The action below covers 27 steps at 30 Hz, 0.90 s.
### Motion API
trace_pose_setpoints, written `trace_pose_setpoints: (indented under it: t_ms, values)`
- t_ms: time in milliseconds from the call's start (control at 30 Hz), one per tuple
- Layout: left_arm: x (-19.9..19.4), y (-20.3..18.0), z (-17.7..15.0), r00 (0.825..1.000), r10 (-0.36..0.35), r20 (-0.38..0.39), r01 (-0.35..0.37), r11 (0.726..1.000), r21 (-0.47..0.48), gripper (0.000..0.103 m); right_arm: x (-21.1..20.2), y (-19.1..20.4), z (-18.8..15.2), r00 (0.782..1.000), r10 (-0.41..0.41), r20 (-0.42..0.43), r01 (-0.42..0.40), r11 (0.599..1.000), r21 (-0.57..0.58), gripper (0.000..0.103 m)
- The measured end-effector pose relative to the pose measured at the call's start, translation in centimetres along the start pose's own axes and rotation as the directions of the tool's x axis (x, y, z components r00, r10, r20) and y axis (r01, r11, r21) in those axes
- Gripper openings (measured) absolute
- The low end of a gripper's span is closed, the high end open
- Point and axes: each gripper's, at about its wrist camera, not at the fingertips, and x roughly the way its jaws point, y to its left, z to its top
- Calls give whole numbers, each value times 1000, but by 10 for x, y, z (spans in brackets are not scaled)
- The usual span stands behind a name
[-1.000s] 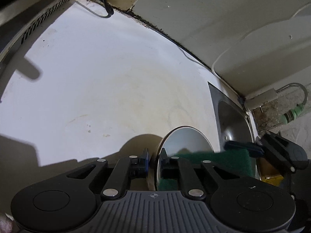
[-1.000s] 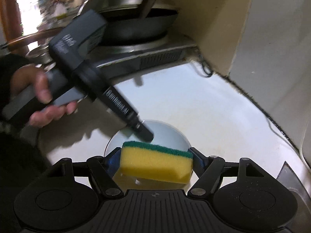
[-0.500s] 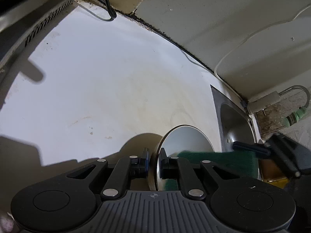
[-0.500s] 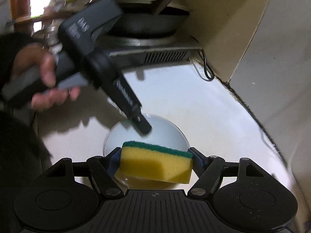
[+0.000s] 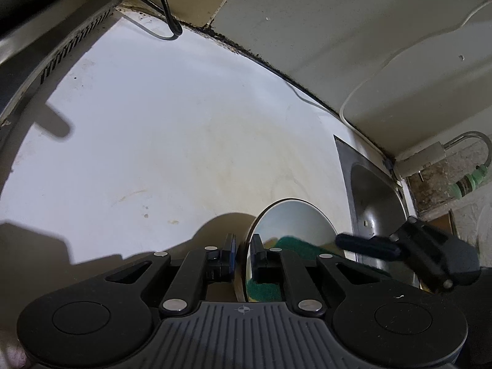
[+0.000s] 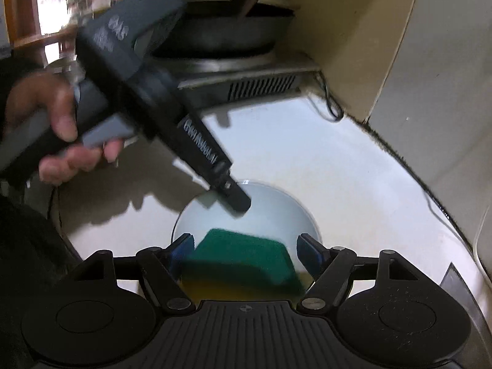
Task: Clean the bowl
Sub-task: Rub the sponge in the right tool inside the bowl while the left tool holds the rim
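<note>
A white bowl [image 5: 295,218] is held on edge above the white counter. My left gripper [image 5: 243,255] is shut on the bowl's rim, one finger inside and one outside. In the right wrist view the bowl [image 6: 273,212] lies open towards me, with the left gripper [image 6: 236,200] reaching in from the upper left. My right gripper [image 6: 246,246] is shut on a yellow sponge with a green scouring face [image 6: 243,258], which is tilted green side up against the bowl's inside. The sponge [image 5: 295,243] also shows inside the bowl in the left wrist view.
A steel sink [image 5: 372,212] with a tap [image 5: 470,144] lies to the right. A stove with a dark wok [image 6: 224,30] stands at the counter's far end. A black cable [image 5: 169,21] lies in the corner by the wall. The person's hand [image 6: 52,129] grips the left handle.
The sponge has turned from yellow side facing me to green side up and has slid inside the bowl. The left gripper has kept its hold on the rim.
</note>
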Motion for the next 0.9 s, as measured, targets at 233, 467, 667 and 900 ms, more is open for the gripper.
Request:
trace_pose_setpoints:
  t_ms: [233,467,667,900]
  values:
    - [4,0,0,1000,0,-17,0,1000,0,12,4,-7,-5,1000,14,3,-14,999,50,70]
    - [9,-1,-1,1000,-4,-31,3,1000,-1,11,-6,-15,11,998,-57,27,56,997,44,70]
    - [6,4,3,1000,7,-10,-7,1000,-17,12,-3,-12,11,997,66,-35,-65,998,9,70]
    - [2,-5,3,1000,10,5,-10,1000,14,11,-6,-7,17,995,-85,-51,79,992,-101,70]
